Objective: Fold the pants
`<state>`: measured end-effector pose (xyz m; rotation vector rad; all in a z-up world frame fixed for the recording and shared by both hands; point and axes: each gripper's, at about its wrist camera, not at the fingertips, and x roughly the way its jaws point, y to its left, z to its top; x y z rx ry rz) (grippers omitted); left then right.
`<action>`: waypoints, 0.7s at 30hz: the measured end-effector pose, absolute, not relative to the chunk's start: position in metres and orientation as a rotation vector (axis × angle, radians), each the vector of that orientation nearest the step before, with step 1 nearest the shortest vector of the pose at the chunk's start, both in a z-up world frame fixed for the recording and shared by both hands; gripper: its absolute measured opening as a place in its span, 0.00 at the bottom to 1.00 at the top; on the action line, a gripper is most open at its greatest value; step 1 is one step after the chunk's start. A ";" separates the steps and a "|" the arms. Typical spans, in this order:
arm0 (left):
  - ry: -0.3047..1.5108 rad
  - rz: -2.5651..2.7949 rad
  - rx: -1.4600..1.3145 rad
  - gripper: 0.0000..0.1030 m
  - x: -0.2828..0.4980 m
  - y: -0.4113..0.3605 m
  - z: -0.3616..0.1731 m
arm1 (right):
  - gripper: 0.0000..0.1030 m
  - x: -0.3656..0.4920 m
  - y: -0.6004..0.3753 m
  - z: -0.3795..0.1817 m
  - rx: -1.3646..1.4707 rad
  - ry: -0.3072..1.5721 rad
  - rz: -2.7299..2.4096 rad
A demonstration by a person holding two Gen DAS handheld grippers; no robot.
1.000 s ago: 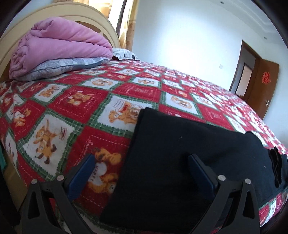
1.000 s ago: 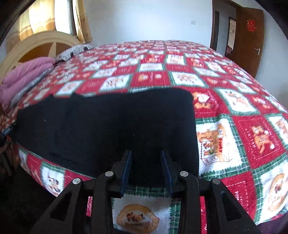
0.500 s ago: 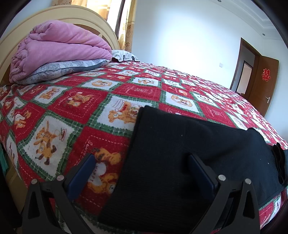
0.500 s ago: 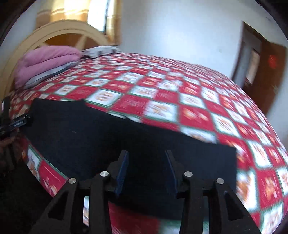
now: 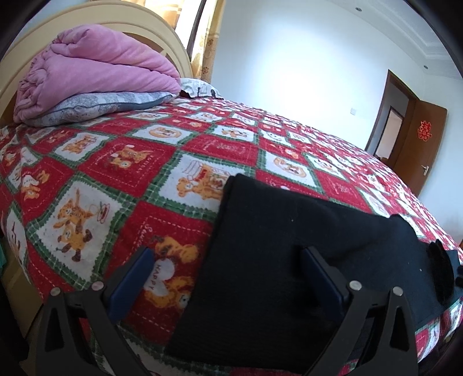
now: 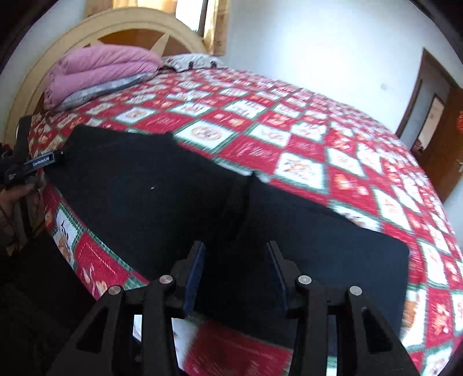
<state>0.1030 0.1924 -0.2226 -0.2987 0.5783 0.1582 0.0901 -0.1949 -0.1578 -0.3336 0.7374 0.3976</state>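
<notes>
Black pants (image 5: 260, 225) lie flat along the near edge of the bed, on a red and green checked cover (image 5: 130, 162). My left gripper (image 5: 225, 254) hangs wide open over their left end, one finger above the cover and the other above the cloth. In the right wrist view the pants (image 6: 139, 196) stretch from the left edge to the right, with a raised fold line (image 6: 246, 196) across the middle. My right gripper (image 6: 235, 245) hovers above that part, jaws partly apart and gripping nothing. At the far left, a hand holds the left gripper's body (image 6: 29, 165).
A folded pink quilt (image 5: 95, 72) rests on a grey pillow (image 5: 95, 104) against the cream headboard (image 6: 130, 26) at the back left. A brown door (image 5: 419, 144) stands open at the right. The bed's near edge (image 6: 95, 260) drops off below the pants.
The right gripper has slid left along the pants from their right end toward the middle, rolled, and its jaws have widened a little. The left gripper has stayed put.
</notes>
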 end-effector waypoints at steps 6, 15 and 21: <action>0.591 0.168 -0.254 0.90 0.103 0.184 -0.223 | 0.44 0.074 -0.231 -0.153 -0.277 0.692 0.338; 0.610 0.151 -0.220 0.76 0.105 0.176 -0.220 | 0.44 0.084 -0.247 -0.178 -0.190 0.725 0.285; 0.621 0.143 -0.239 0.77 0.107 0.178 -0.221 | 0.44 0.082 -0.246 -0.182 -0.198 0.715 0.292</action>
